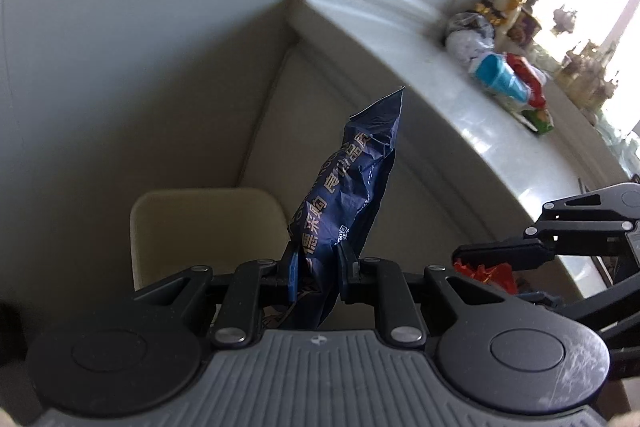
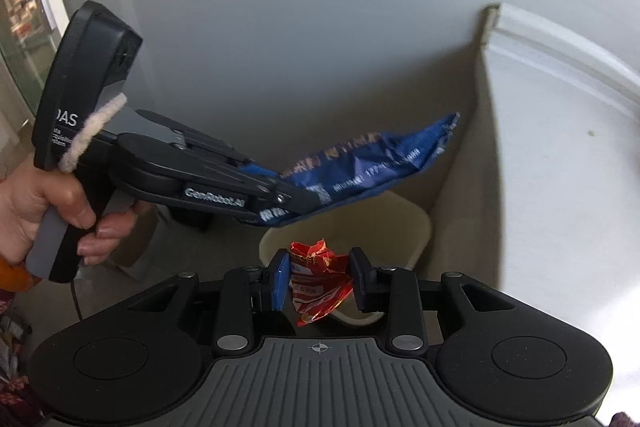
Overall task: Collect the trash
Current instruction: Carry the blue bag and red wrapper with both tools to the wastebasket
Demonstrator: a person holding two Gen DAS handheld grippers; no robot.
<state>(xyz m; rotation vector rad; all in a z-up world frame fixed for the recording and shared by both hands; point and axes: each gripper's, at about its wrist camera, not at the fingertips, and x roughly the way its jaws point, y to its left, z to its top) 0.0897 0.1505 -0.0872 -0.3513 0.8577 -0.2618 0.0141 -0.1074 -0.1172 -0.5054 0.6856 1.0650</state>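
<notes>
Blue wrapper (image 1: 352, 195) and red wrapper (image 2: 316, 279) pinched between jaws.

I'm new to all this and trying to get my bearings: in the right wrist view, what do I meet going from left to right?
Person's hand → left tool, gripping the blue snack wrapper → red wrapper in the right tool → beige bin → white counter.

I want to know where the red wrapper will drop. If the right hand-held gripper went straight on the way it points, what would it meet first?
Probably the bin. The right hand-held gripper, shut on the red wrapper, points down at its open mouth with nothing between, though depth is unclear.
</notes>
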